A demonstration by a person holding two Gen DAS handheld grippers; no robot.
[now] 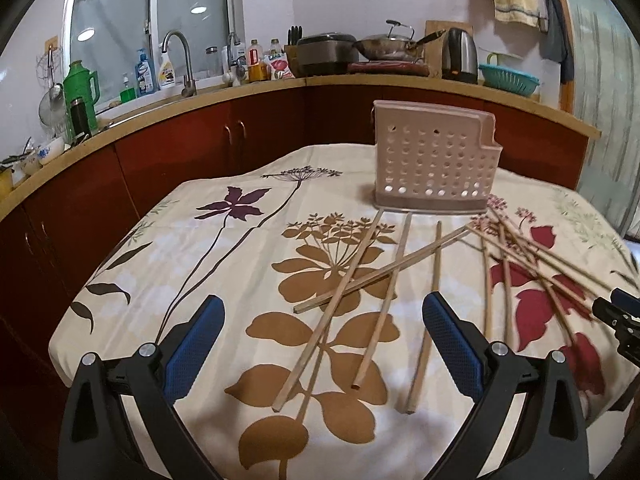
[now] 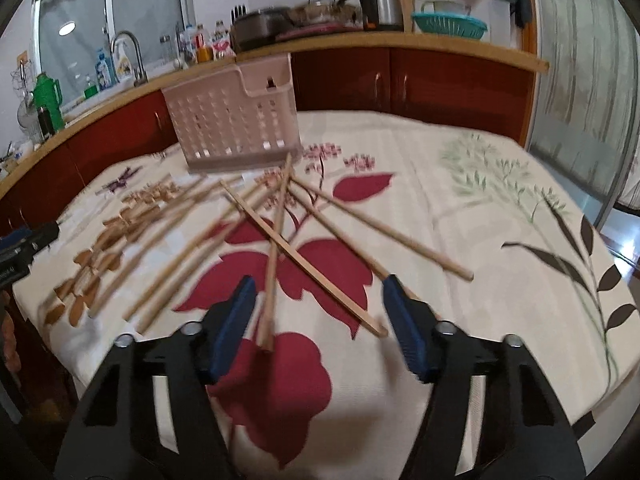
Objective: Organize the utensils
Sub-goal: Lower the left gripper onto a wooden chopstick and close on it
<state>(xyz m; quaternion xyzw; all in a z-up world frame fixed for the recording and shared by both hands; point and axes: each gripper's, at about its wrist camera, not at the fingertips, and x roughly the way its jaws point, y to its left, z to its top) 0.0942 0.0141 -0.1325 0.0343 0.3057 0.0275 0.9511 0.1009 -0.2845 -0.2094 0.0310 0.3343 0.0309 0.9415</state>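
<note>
Several wooden chopsticks (image 1: 384, 296) lie scattered and crossed on a floral tablecloth (image 1: 132, 264). Behind them stands a pale pink perforated utensil holder (image 1: 432, 160), upright and with nothing visible in it. My left gripper (image 1: 324, 300) hovers open over the nearer sticks, its blue pads touching none. In the right wrist view, my right gripper (image 2: 319, 280) is open above the crossed chopsticks (image 2: 277, 240); two stick ends lie between its jaws, ungripped. The holder (image 2: 232, 120) stands beyond. Each gripper shows at the edge of the other's view: the right gripper (image 1: 616, 312), the left gripper (image 2: 28, 240).
A kitchen counter (image 1: 360, 80) with red cabinets runs behind the table, carrying a sink tap (image 1: 180, 60), bottles, a wok, a kettle (image 1: 460, 56) and a teal basket (image 1: 508, 78). The table's rounded edges fall off on the left and right.
</note>
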